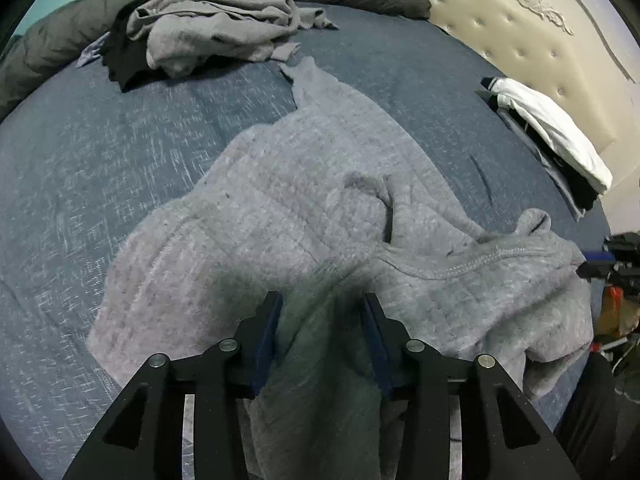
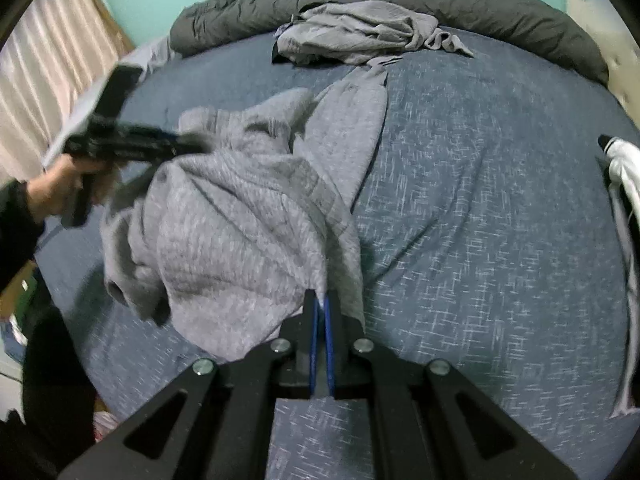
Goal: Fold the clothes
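A light grey sweatshirt (image 1: 304,184) lies partly spread on the blue bed sheet (image 1: 80,168). My left gripper (image 1: 322,300) is shut on a thick bunch of its fabric, which fills the gap between the blue pads. In the right wrist view, a hand (image 2: 60,188) holds the blurred left gripper (image 2: 176,142) at the left, and the sweatshirt (image 2: 240,220) hangs from it in folds. My right gripper (image 2: 321,304) is shut on a thin edge of the same sweatshirt. The right gripper (image 1: 600,264) shows at the far right edge of the left wrist view.
A crumpled pile of grey and black clothes (image 1: 216,28) (image 2: 360,32) lies at the far side, against a rolled dark duvet (image 2: 460,4). A folded white and black stack (image 1: 552,132) sits by the padded headboard (image 1: 540,40). A curtain (image 2: 52,60) hangs at the left.
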The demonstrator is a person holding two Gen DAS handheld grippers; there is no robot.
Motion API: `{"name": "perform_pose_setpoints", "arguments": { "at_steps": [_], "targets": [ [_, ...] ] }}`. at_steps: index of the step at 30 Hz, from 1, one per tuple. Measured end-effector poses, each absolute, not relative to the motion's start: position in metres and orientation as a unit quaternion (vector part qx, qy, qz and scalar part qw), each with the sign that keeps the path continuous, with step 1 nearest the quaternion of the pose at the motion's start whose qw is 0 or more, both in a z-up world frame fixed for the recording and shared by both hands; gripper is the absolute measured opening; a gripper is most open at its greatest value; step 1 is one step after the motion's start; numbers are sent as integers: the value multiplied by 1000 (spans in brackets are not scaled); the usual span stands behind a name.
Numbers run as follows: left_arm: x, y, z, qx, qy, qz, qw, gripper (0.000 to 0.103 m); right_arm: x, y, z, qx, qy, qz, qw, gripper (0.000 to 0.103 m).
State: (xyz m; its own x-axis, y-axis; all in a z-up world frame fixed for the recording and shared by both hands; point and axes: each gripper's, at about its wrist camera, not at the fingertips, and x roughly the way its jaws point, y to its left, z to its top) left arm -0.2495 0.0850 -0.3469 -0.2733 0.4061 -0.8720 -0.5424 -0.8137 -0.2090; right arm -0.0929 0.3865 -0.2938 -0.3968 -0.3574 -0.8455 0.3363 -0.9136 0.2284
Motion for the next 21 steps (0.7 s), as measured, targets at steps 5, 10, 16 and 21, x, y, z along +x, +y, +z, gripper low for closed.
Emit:
{"name": "perform_pose_setpoints", "arguments": {
  "at_steps": [5,10,16,21],
  "targets": [
    [-242,86,-349,-523,73,793,304,15,-105,407,-290,509,-92,-831,206,34],
    [-236,86,-346,-520,68,796,303,11,-114,391,-289,511,-79,-827,218,38],
    [-223,80,-329,-513,76,803,294,10,-124,359,-301,535,-39,-817,211,12],
    [-208,61,-289,-485,74,828,271,9,-116,349,-282,509,5,-840,188,5]
  ]
}}
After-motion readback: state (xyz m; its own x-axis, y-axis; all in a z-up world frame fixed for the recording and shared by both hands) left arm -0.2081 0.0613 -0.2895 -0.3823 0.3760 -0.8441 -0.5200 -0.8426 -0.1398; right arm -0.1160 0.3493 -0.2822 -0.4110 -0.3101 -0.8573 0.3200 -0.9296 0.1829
